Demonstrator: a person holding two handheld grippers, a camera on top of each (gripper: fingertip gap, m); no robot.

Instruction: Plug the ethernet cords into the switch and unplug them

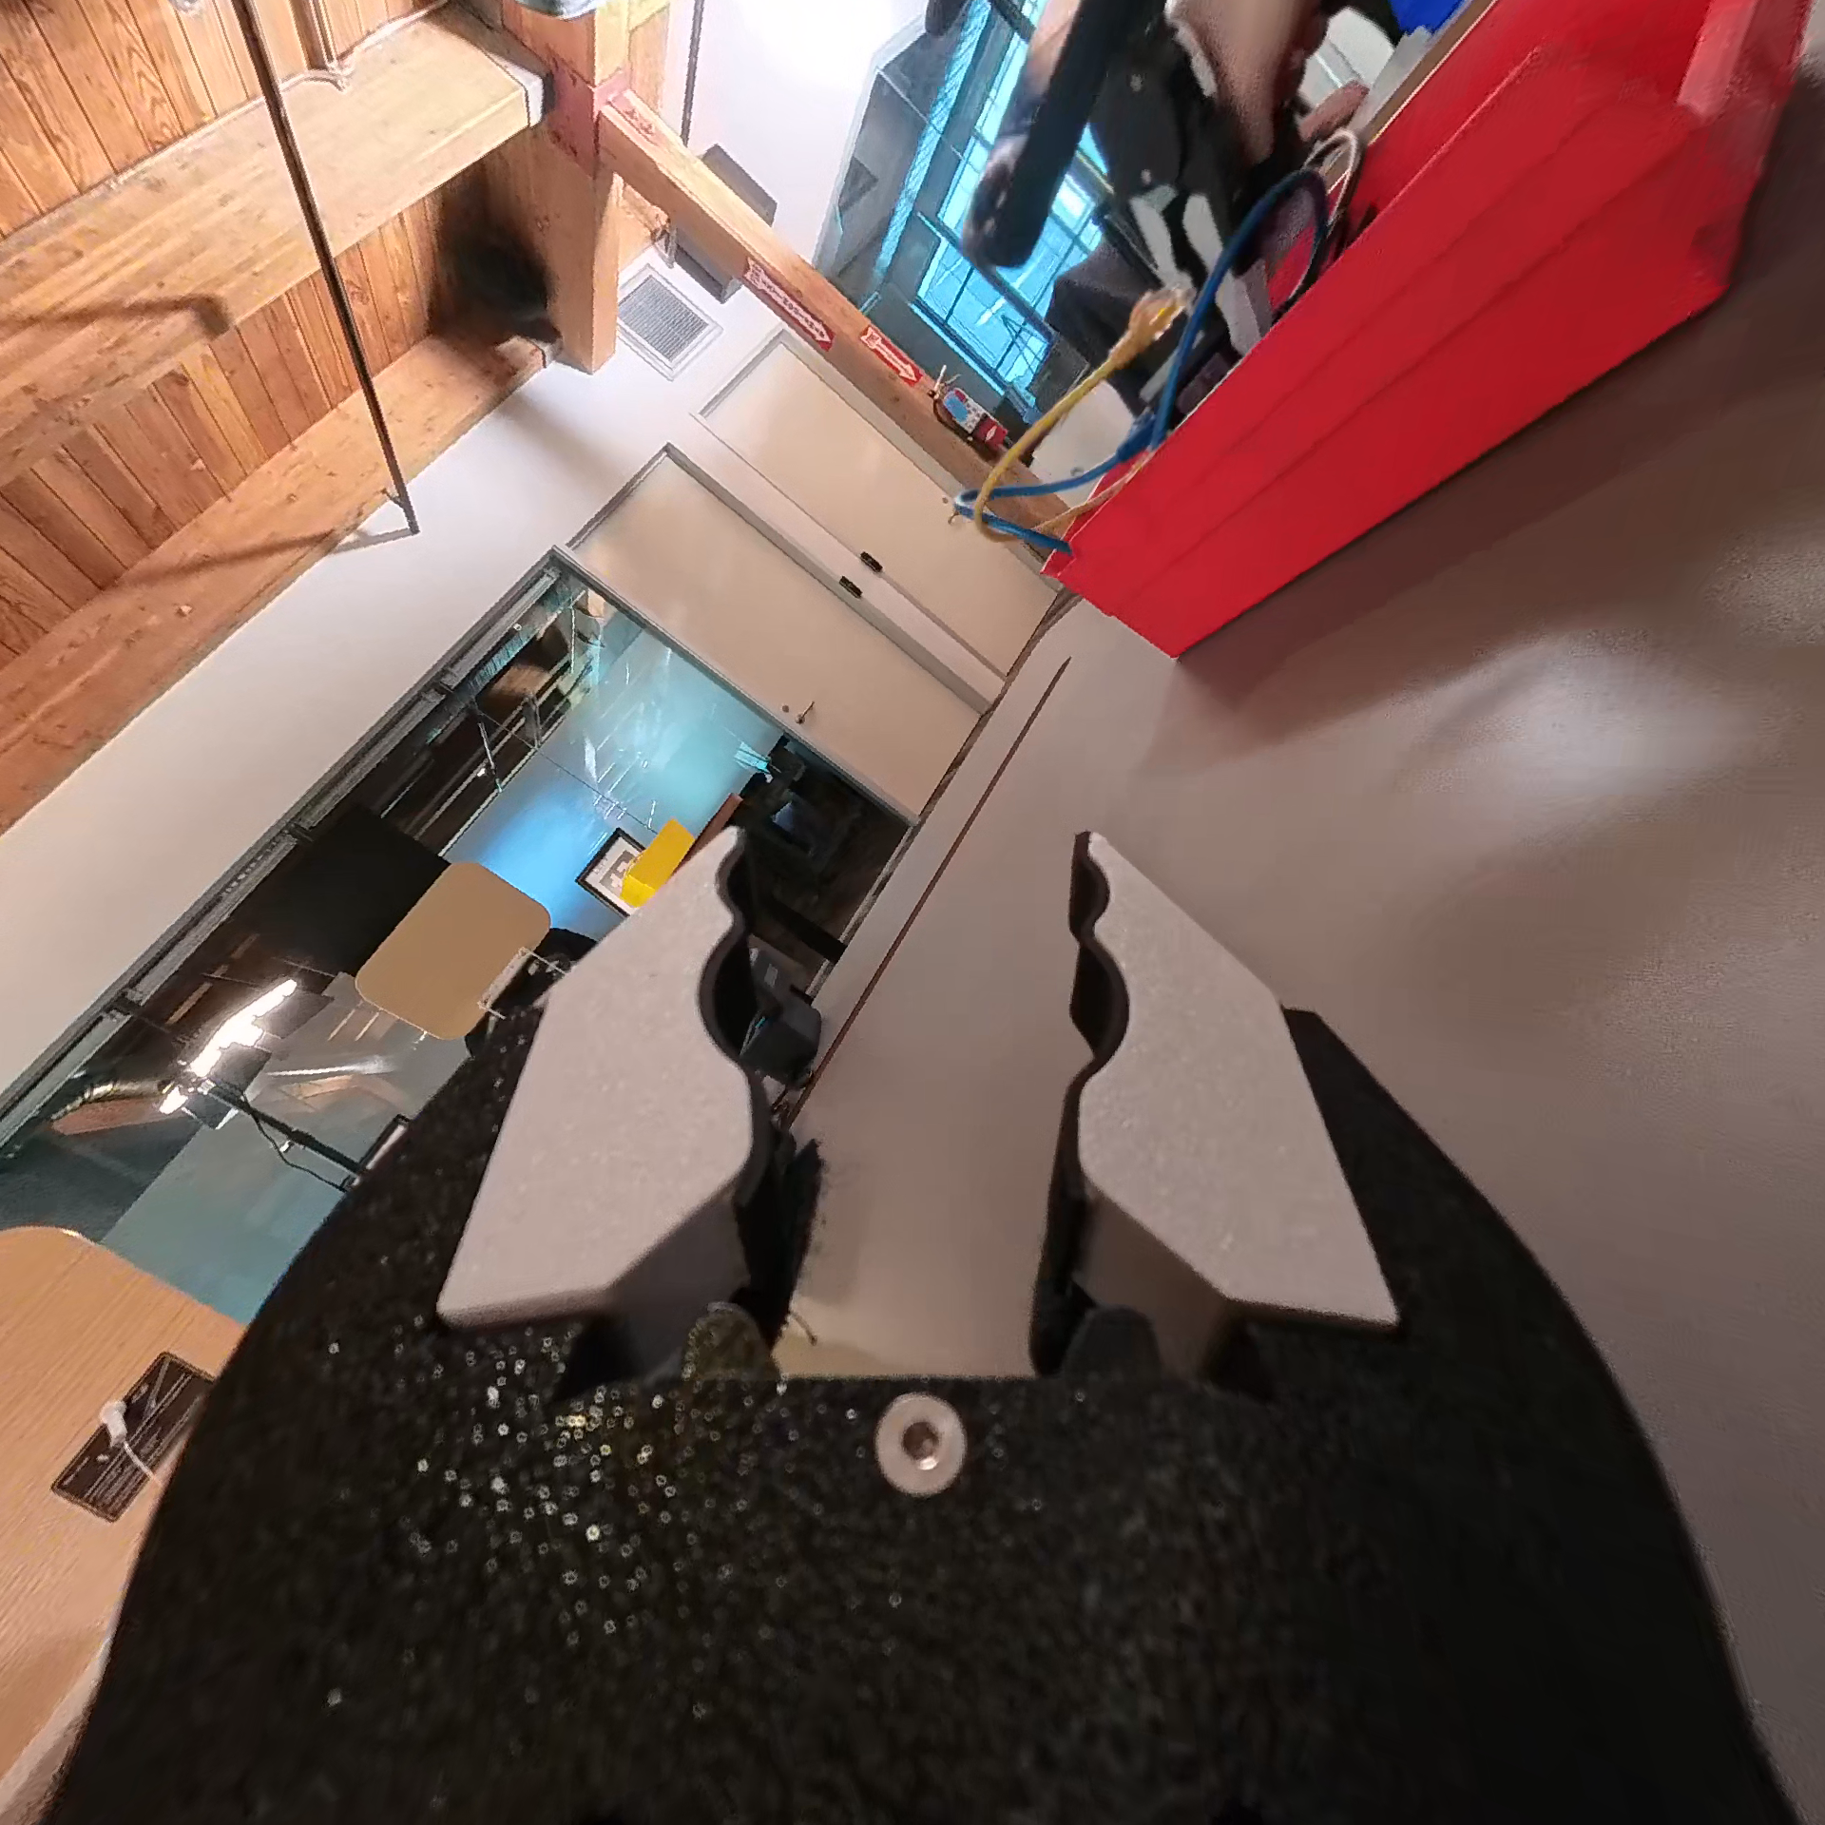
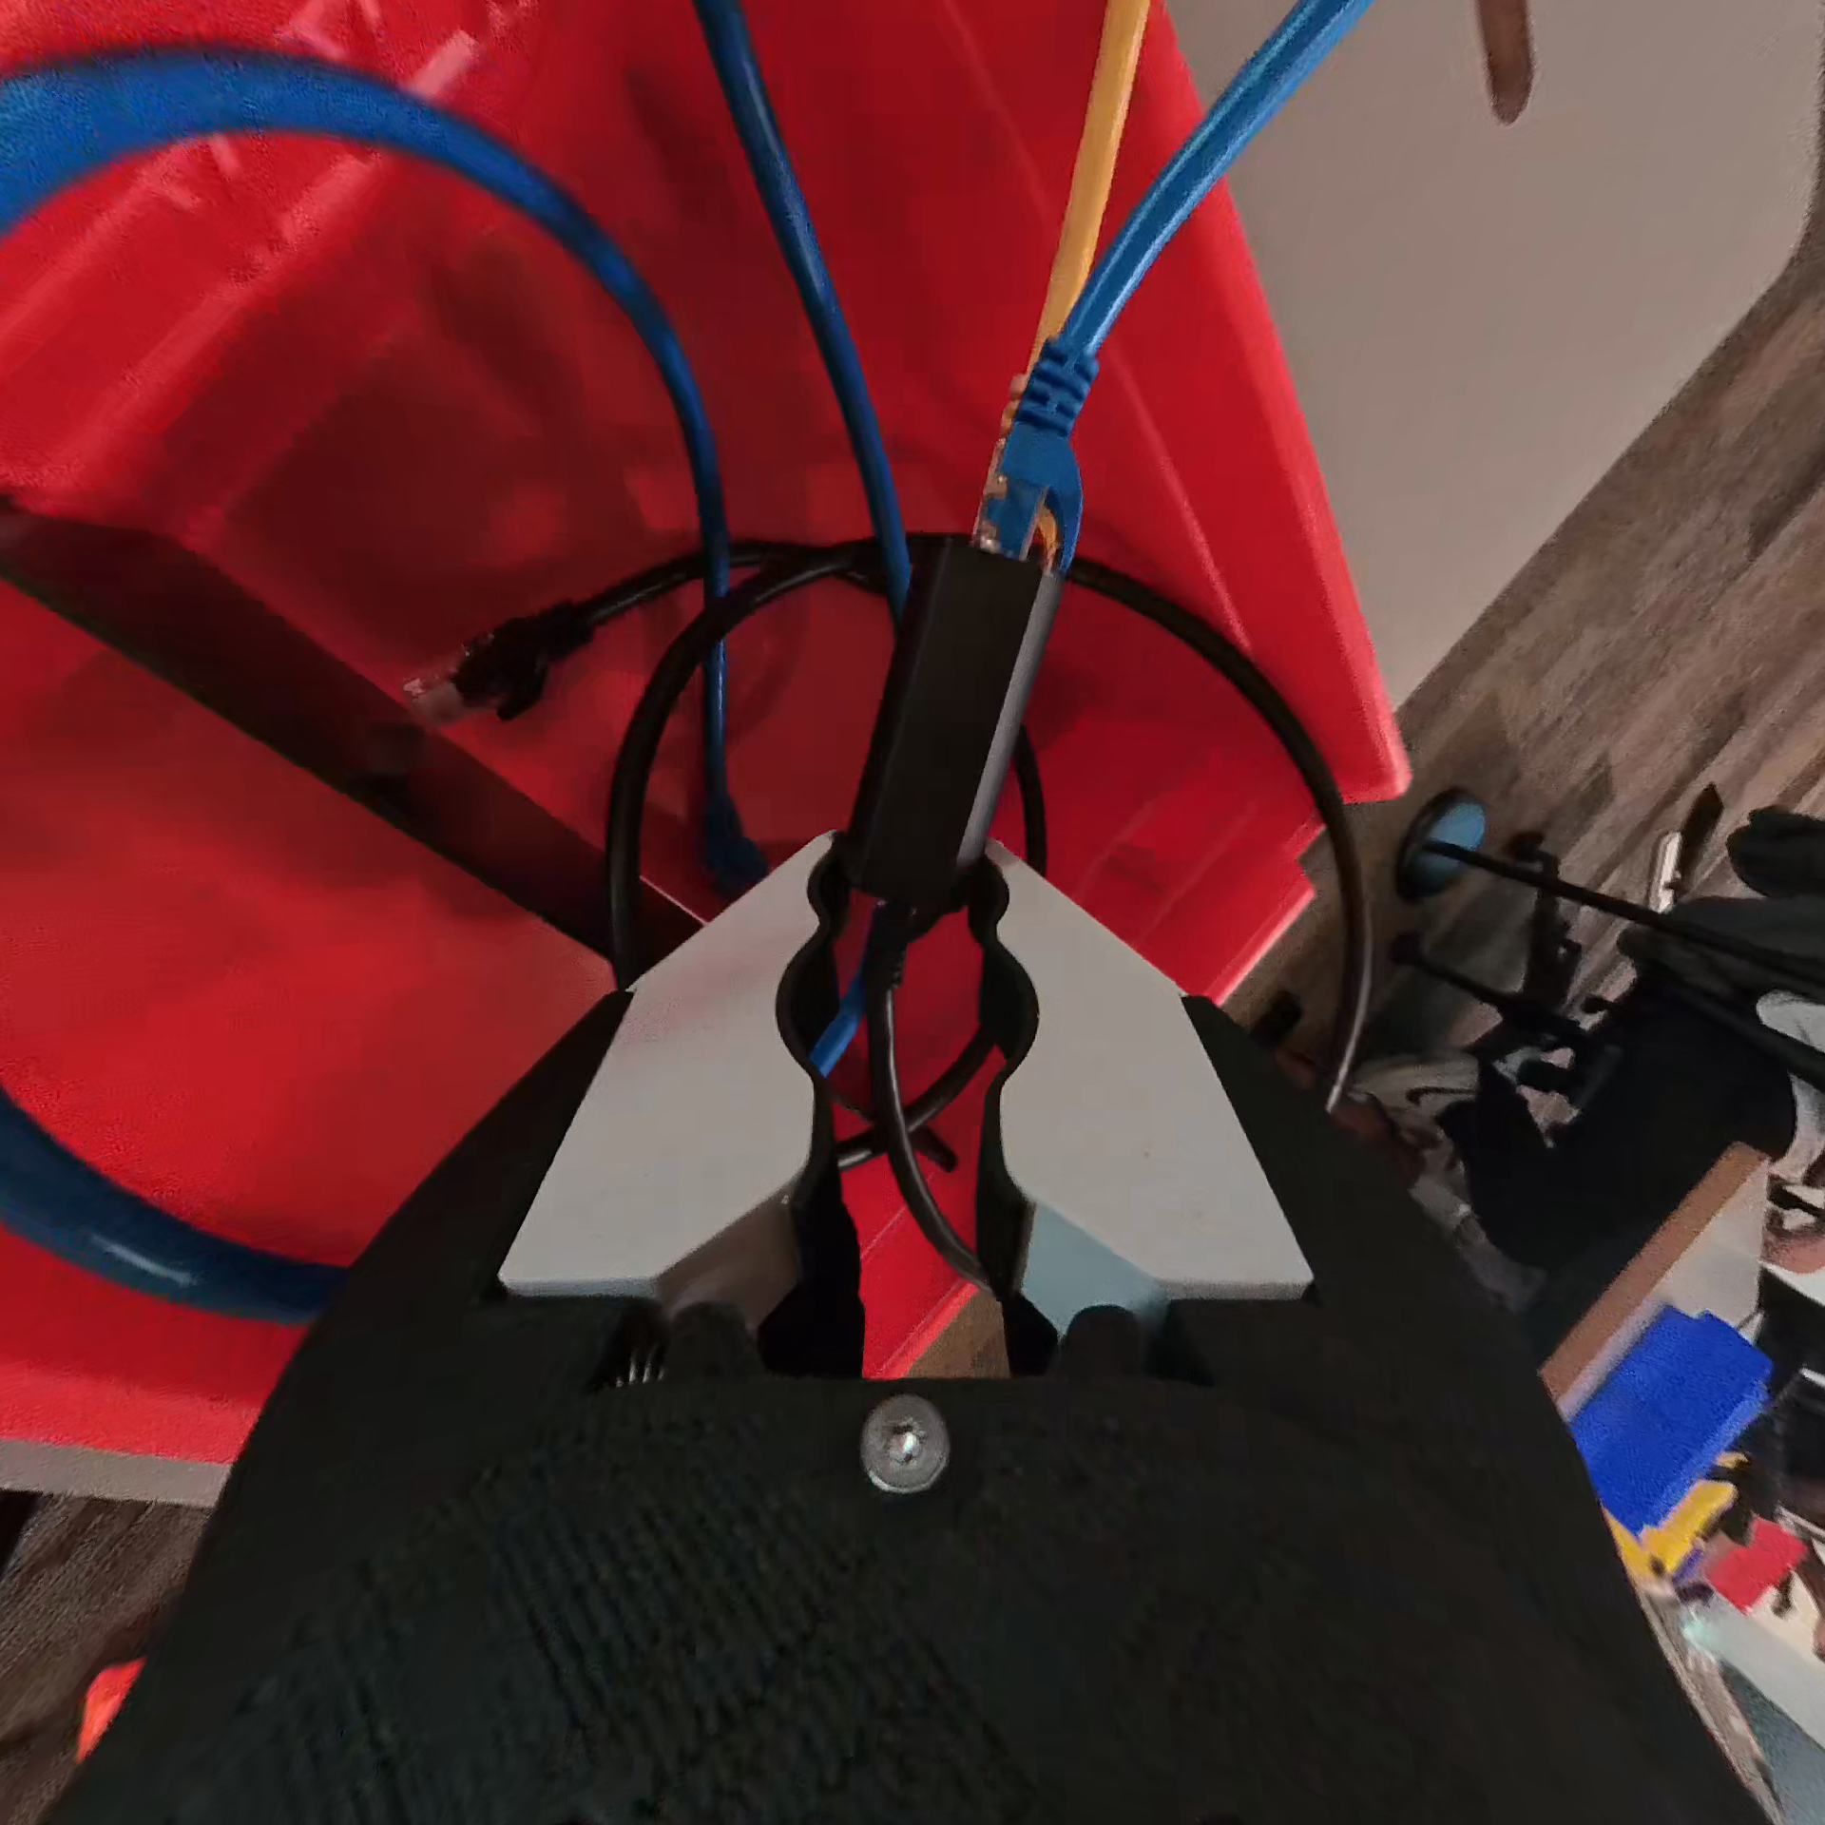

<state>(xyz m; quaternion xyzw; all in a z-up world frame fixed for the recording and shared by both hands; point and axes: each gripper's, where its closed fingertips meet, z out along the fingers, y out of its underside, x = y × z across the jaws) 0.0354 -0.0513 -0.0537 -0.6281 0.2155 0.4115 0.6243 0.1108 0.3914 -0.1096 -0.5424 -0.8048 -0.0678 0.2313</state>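
Where the right gripper (image 2: 913,874) narrows to its tips, its jaws are clamped on the near end of a small black switch (image 2: 953,711), which juts away from the camera above a red bin (image 2: 296,395). At the switch's far end a blue ethernet cord (image 2: 1136,286) is plugged in by its blue connector, and a yellow cord (image 2: 1091,188) runs in close beside it (whether the yellow plug is fully seated is hard to tell, since the blue connector covers it). A thin black cable (image 2: 913,1165) trails from the switch's near end back between the jaws. Inside the bin lie a looping blue cord (image 2: 553,207) and a black cord with a loose clear-tipped plug (image 2: 494,662); much of this is blurred.

The left gripper (image 1: 904,869) has its jaws spread wide apart, holding nothing, hovering over a bare grey desk (image 1: 1481,889). Farther off stands the same red bin (image 1: 1432,326), with blue and yellow cords (image 1: 1037,474) spilling over its rim; the right gripper up there is cut off and smeared by motion.
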